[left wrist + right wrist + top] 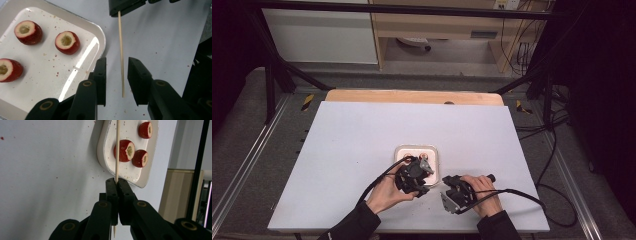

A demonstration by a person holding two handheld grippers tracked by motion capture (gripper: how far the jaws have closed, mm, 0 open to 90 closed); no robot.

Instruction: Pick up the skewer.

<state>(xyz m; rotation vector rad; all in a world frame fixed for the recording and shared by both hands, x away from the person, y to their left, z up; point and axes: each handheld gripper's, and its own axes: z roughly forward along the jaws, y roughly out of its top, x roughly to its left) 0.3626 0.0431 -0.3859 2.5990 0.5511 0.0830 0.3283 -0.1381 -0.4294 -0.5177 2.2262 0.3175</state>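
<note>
Near the table's (362, 130) front edge, the right gripper (117, 182) clamps a thin, round wooden skewer (117, 150), long axis running leftward to the left gripper (116, 67), whose parted jaws flank it untouched. Three cored red fruits (67, 42) lie on a glossy white rounded-square tray (98, 32).

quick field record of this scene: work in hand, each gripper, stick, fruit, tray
work in hand: handling a wooden skewer beside a tray of cored red fruit
right gripper: shut on the skewer, whose pointed end pokes out below the jaws
left gripper: open, jaws either side of the skewer, pads not pressing it
fruit: three cored red fruits in the tray, apart from one another, none on the skewer
tray: white, shallow, rounded corners, speckled with red crumbs
table: white top, a few red specks
</note>
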